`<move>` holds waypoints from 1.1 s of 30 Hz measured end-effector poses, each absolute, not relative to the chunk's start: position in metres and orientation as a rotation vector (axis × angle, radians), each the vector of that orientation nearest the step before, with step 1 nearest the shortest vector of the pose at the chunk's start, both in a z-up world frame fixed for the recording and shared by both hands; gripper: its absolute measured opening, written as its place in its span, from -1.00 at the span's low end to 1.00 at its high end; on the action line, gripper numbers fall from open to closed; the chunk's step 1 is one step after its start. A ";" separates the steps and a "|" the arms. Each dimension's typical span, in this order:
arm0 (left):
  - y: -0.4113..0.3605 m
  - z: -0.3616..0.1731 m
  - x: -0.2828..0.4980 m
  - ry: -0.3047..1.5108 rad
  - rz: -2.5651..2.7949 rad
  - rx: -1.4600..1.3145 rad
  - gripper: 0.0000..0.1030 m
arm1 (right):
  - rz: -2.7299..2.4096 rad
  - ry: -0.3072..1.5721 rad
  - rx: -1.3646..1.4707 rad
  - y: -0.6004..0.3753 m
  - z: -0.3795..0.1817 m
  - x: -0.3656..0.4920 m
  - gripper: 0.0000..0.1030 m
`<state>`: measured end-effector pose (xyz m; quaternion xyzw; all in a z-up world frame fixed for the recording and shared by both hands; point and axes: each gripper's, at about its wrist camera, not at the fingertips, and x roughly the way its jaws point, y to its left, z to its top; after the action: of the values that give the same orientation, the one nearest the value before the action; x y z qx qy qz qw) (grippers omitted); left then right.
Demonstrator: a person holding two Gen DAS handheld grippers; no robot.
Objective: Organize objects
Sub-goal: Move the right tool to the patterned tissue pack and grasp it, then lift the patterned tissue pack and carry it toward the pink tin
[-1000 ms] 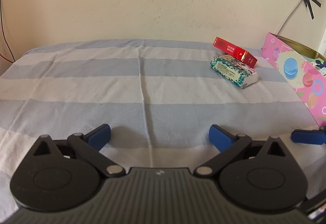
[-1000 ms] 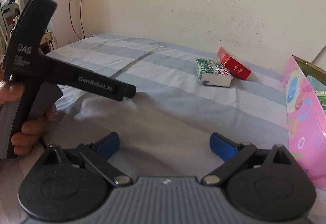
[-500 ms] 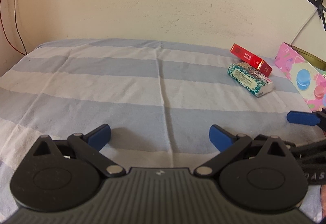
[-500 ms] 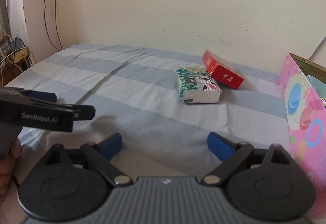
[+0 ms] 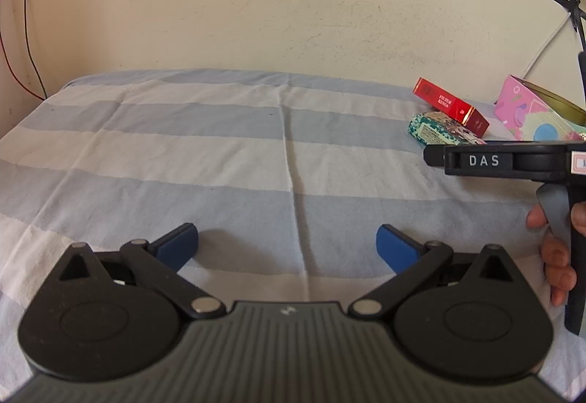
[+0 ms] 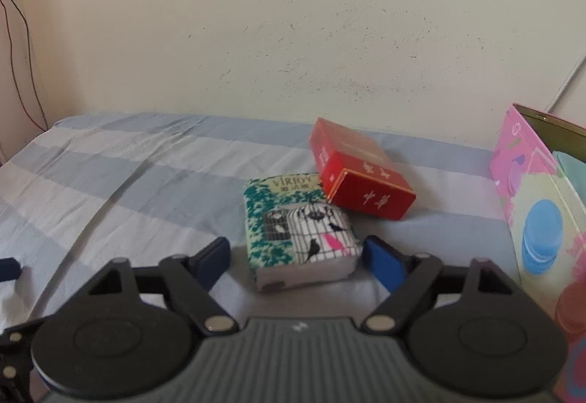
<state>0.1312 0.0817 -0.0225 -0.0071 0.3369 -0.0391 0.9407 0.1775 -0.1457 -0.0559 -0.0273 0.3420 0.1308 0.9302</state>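
The right gripper [image 6: 295,252] is seen low over the striped sheet [image 6: 128,183] of a bed, with its blue fingers [image 6: 381,262] spread apart on both sides of a tissue pack [image 6: 298,230]. The pack, printed with green leaves and a birdcage, lies flat between the fingers; whether the pads touch it cannot be told. A red box [image 6: 357,170] is placed just behind the pack, and its near corner seems to rest on the pack's far edge. At the right edge a pink box [image 6: 531,190] with coloured circles is standing upright, near the two items.

The left gripper [image 5: 287,243] is held over a bare part of the sheet [image 5: 183,154], its fingers [image 5: 177,243] wide apart and nothing between them. In the left wrist view the right gripper [image 5: 512,163] is seen from the side, held by a hand [image 5: 553,252], and it partly covers the tissue pack [image 5: 439,128]. The red box [image 5: 450,106] and the pink box [image 5: 531,113] are seen beyond it, near the wall [image 5: 293,0].
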 end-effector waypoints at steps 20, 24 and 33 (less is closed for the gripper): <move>0.081 -0.023 0.131 0.687 -0.084 -0.018 1.00 | 0.584 0.691 -0.210 -0.153 -0.042 0.070 0.04; 0.080 -0.023 0.131 0.689 -0.080 -0.009 1.00 | 0.596 0.671 -0.225 -0.167 -0.041 0.034 0.05; 0.076 -0.024 0.131 0.699 -0.064 0.036 1.00 | 0.567 0.639 -0.220 -0.207 -0.041 -0.019 0.05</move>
<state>0.1311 0.0760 -0.0245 0.0176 0.3421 -0.0311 0.9390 -0.0190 -0.2074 -0.0413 -0.1066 0.3093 0.2742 0.9043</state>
